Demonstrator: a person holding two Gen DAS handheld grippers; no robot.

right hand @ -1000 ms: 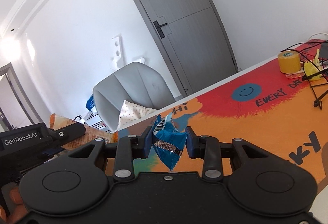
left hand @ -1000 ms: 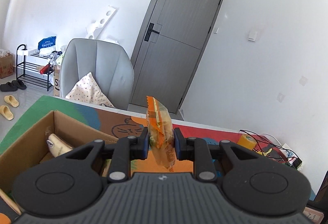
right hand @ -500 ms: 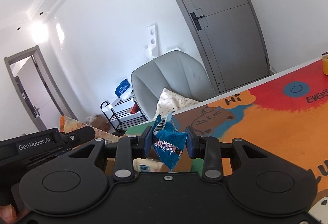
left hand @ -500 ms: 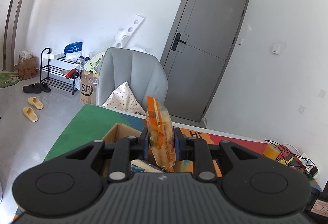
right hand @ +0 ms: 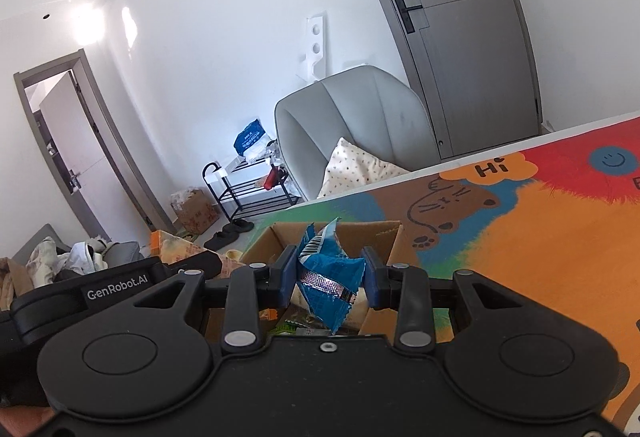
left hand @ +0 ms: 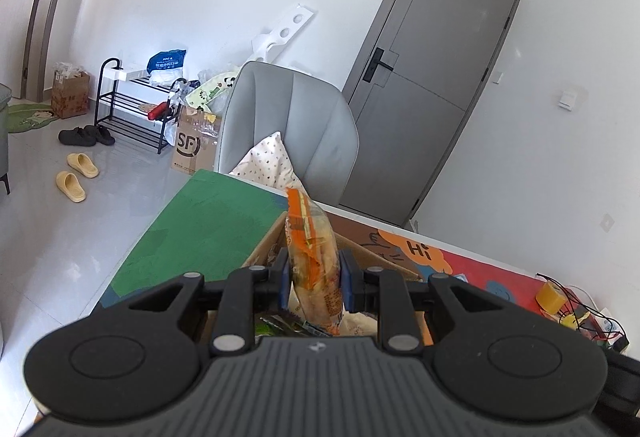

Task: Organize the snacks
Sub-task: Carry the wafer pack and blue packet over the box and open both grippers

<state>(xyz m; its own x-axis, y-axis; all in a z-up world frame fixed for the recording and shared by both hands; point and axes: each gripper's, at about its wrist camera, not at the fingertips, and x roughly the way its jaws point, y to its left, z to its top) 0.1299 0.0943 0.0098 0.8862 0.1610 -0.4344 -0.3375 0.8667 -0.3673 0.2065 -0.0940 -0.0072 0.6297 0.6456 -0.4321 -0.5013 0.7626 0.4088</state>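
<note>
A: Since 1 s ago both views swung over: the cardboard box (right hand: 336, 233) now sits right under both grippers; the door and chair slid right in the left wrist view.

B: Grips?

A: Left gripper (left hand: 314, 281) clamped on the orange snack pack (left hand: 314, 261), pack upright, top poking above the jaws. Right gripper (right hand: 330, 279) clamped on the crumpled blue snack pack (right hand: 328, 277), jaws a bit wider. Both packs are above the box opening, w/ other snacks already inside.

B: Risks?

A: Two grippers side by side over one small box. The left one's body shows just left of the right one, so they could bump on the drop. Also the blue pack is scrunched & may snag on a pad at release. The orange one is tall; it could tip onto the box wall and land on the surface (right hand: 540, 237) if let go too near the rim.

B: Pose?

A: Both pitched moderately down, aimed across the box twd the chair (left hand: 288, 125).
</note>
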